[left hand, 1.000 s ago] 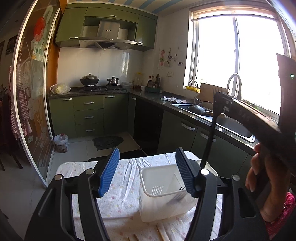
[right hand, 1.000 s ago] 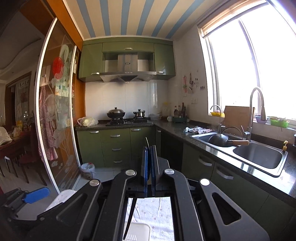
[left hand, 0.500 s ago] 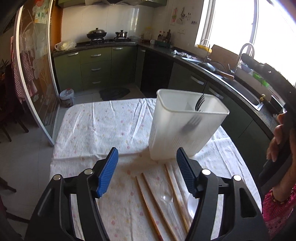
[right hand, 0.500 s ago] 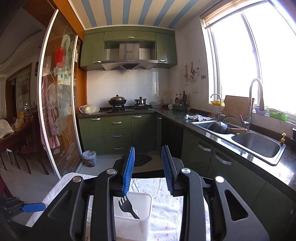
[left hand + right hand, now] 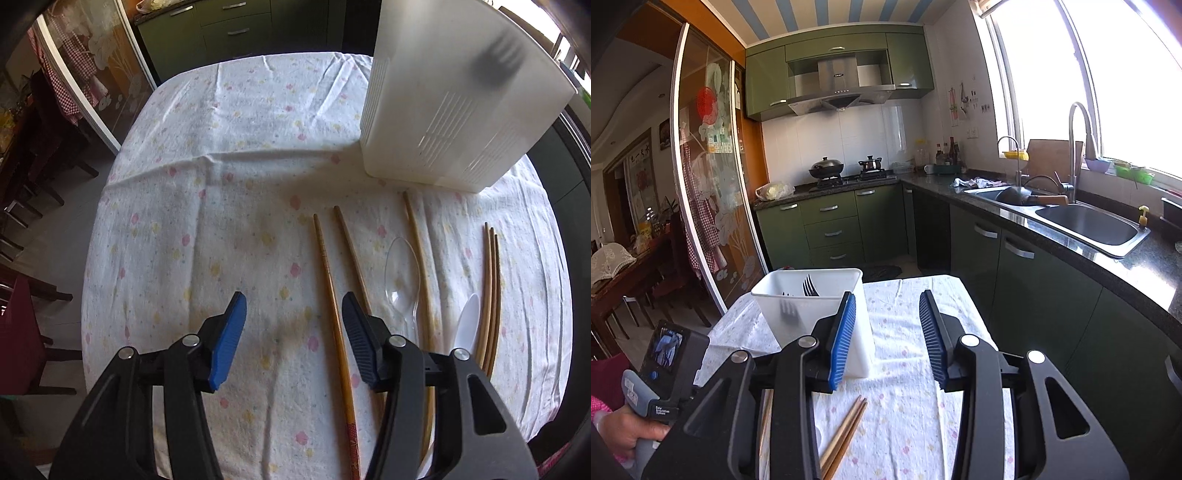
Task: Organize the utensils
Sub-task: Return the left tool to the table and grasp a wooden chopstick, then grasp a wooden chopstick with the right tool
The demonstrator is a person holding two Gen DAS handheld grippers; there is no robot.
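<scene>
- Here the left claw point(image 5: 293, 334) points steeply down at the tabletop point(image 5: 229, 155), which wears a white cloth with small flowers; its jaws are closing, with only bare cloth between them.
- Just right of that claw lie two brown chopsticks point(image 5: 330, 295), side by side on the cloth, one passing under its right finger.
- Further right lie a clear plastic spoon point(image 5: 402, 275), another single chopstick point(image 5: 419, 258), a white spoon point(image 5: 468, 325) and a tight bundle of chopsticks point(image 5: 490, 288).
- The white utensil holder point(image 5: 443, 110) stands upright at the far right of the tabletop, just beyond the chopstick tips, with a dark fork point(image 5: 498, 62) showing dimly through its wall.
- The right claw point(image 5: 888, 334) points roughly level over the tabletop, jaws opening and holding nothing.
- In its view the holder stands just behind its left finger, black forks point(image 5: 810, 286) inside.
- At lower left a hand point(image 5: 626, 428) grips the other tool's handle.
</scene>
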